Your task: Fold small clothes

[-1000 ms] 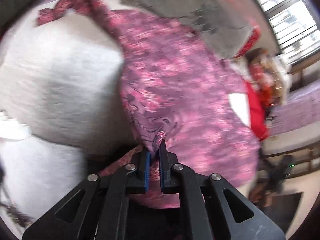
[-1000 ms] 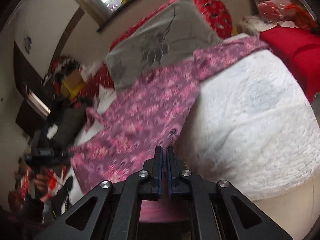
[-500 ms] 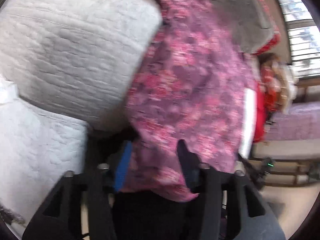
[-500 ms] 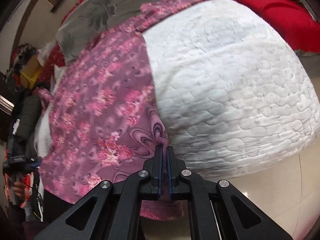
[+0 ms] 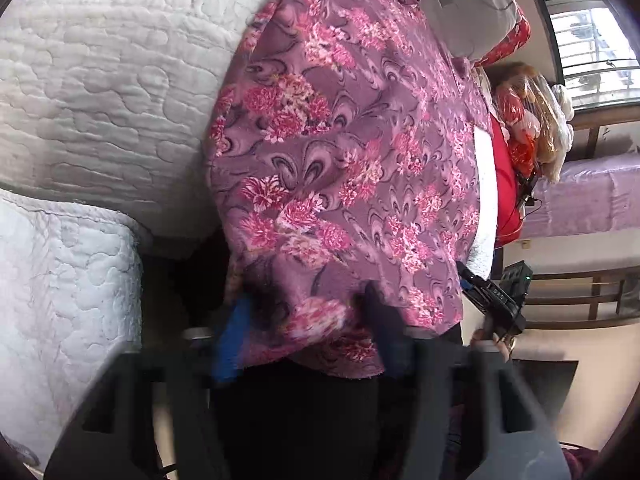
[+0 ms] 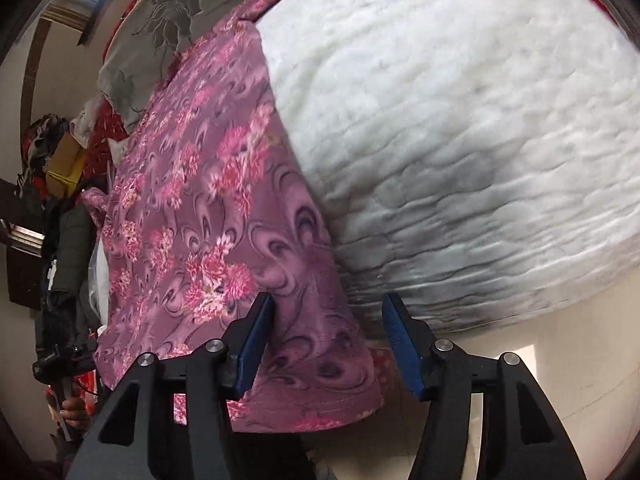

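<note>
A purple garment with pink flowers (image 5: 344, 168) lies spread on a white quilted bed (image 5: 104, 80), its near hem hanging over the bed's edge. It shows in the right wrist view too (image 6: 200, 216), beside the white quilt (image 6: 460, 120). My left gripper (image 5: 308, 320) is open, its jaws wide on either side of the hanging hem, not gripping it. My right gripper (image 6: 328, 344) is open as well, with the other hem corner loose between its blue pads (image 6: 252, 340).
A grey flowered pillow (image 5: 460, 4) and red bedding (image 5: 506, 184) lie at the far end of the bed. A purple-covered bed or bench (image 5: 580, 196) stands to the right. A second white quilted block (image 5: 60, 300) is at the left. Beige floor (image 6: 540, 344) lies below the bed's edge.
Both grippers were shut on the garment's hem corners a second ago. The left opened first, then the right; the garment now rests on the bed and both views have closed in on it.
</note>
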Available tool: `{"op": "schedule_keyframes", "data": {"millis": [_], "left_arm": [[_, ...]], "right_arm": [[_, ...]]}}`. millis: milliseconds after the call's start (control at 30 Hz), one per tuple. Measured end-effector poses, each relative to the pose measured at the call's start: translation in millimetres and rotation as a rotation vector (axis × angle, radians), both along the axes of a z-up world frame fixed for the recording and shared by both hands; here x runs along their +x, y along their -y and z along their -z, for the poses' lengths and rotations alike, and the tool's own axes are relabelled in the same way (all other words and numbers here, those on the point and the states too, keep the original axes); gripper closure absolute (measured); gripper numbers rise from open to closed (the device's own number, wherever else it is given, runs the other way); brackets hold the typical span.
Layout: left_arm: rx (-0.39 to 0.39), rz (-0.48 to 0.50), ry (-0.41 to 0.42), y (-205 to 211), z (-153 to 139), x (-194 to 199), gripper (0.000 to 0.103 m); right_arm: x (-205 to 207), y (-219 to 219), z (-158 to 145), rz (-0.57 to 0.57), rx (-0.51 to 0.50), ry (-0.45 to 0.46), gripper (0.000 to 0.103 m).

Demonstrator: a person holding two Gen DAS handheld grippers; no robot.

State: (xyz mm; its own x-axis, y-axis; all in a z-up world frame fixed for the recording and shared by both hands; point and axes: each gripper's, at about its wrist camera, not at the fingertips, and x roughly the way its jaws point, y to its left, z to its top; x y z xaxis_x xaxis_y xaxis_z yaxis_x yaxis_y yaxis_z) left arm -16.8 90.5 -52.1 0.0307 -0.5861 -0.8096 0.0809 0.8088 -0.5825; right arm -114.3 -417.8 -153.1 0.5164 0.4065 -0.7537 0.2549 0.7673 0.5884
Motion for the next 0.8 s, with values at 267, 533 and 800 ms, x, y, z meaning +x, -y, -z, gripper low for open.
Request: {"op": "schedule_keyframes", "data": {"millis": [267, 533, 800], "left_arm": [[-0.068, -0.025, -0.021, -8.9, -50.7, -22.4, 0.095], [0.145, -0.036, -0.007, -19.9, -36.5, -5.8, 0.095], [0.165, 0.022, 0.284, 50.5, -77.3, 84.8, 0.04]], "right_arm": [[-38.3, 15.3, -99.2, -0.005, 0.084, 0.287, 0.097], [-20.7, 21.1, -36.6, 0.06, -0.153, -0.047, 0.094], [41.4, 8.1, -102.8, 0.066, -0.217, 0.215, 0.071]]}}
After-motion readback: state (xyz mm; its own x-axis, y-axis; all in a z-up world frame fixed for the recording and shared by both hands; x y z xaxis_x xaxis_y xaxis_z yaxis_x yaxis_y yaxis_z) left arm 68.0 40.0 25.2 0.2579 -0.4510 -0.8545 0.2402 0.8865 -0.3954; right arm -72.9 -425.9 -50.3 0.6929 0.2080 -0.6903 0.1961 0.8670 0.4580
